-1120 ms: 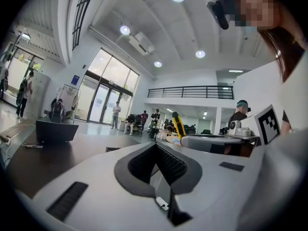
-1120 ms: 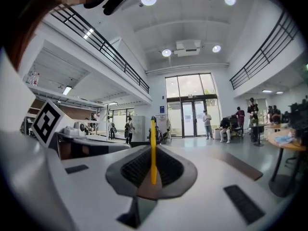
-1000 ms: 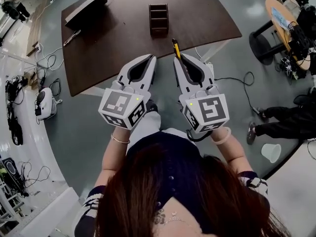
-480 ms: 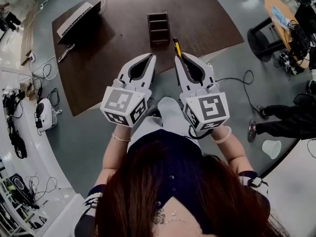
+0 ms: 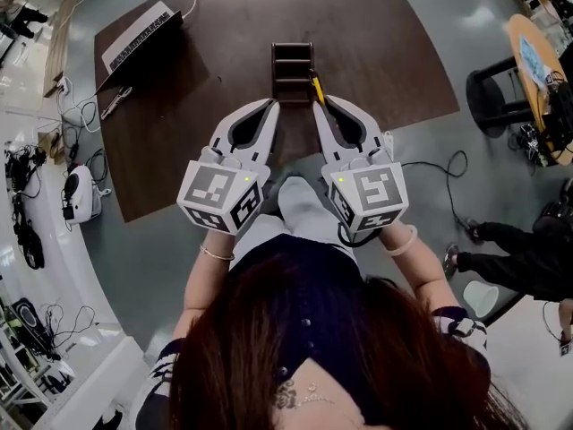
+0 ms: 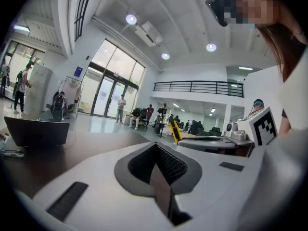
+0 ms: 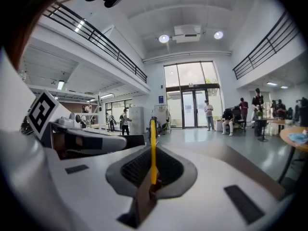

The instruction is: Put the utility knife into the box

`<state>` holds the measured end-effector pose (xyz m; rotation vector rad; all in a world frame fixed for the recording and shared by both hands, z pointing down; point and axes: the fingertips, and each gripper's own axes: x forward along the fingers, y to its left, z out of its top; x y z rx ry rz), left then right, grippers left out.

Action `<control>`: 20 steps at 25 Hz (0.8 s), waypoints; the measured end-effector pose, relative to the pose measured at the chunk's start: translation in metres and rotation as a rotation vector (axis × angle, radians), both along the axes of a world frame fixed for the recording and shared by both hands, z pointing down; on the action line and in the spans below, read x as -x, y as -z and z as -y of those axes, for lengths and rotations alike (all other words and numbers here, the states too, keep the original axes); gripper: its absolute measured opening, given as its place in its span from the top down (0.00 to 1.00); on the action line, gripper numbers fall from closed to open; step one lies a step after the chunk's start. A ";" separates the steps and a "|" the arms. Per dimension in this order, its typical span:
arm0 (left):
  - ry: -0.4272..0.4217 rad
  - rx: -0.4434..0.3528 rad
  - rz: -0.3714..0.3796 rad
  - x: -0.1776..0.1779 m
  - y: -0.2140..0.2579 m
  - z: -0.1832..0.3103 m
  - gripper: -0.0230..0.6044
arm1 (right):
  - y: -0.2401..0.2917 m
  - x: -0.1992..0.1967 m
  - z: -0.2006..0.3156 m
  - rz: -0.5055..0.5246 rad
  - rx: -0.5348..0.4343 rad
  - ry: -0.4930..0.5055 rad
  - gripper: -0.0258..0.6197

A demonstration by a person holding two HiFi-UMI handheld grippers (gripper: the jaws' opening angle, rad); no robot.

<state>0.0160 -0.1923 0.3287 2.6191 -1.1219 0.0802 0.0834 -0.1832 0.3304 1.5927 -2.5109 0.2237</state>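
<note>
Now R gripper (image 5: 316, 106) clamps utility knife (image 5: 316, 86) just beside box (image 5: 293, 61); L gripper (image 5: 274, 104) jaws together.

dark top (image 5: 309, 280), striped sleeves (image 5: 462, 331)

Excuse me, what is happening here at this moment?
A person holds a gripper in each hand above a brown table. The right gripper is shut on a yellow utility knife, close to the right side of the dark box and not yet in it. The left gripper is shut with nothing in its jaws.
</note>
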 end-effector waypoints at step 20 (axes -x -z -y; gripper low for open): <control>0.081 0.139 -0.003 0.010 -0.049 0.078 0.96 | -0.158 0.002 0.102 -0.545 0.338 0.250 0.90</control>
